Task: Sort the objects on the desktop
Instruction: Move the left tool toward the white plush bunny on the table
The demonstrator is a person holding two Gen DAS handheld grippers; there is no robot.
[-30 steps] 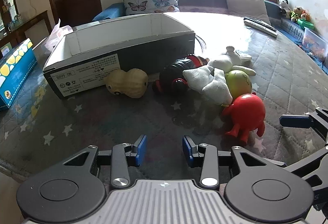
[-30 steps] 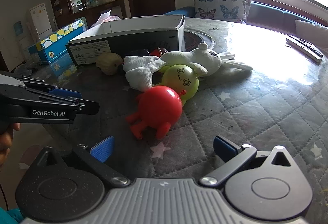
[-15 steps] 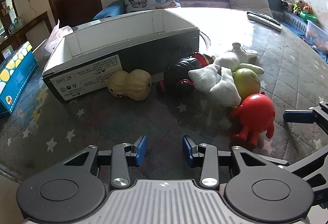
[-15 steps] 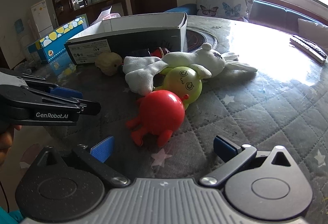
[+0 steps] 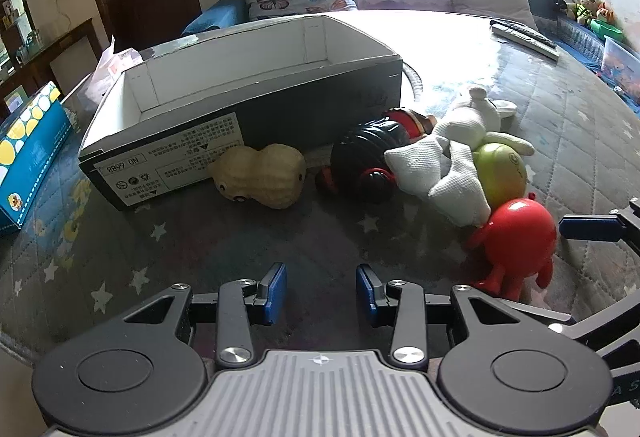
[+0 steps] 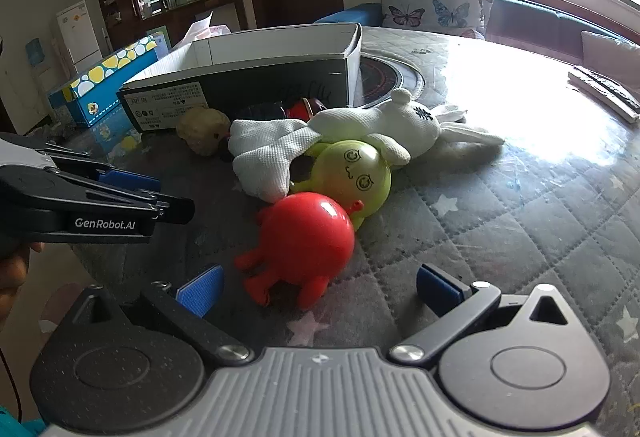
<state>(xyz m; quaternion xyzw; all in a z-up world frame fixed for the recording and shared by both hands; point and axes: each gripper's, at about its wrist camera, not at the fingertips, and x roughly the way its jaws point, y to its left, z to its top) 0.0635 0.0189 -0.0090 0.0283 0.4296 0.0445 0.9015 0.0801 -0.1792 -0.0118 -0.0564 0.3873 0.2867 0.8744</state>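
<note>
Since right gripper (image 6: 318, 287) gapes w/ red octopus toy (image 6: 306, 237) just ahead on table, nothing pinched, straddle its round head, squeeze gently; left gripper (image 5: 321, 291) also spread, empty.

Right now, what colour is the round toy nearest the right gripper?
Glossy red toy, with stubby legs; the right wrist view shows it best, ahead of the right gripper.

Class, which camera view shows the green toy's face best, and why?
The right wrist view: the green toy faces it, eyes and mouth plain. The left wrist view shows only its side, half behind the white rabbit.
</note>
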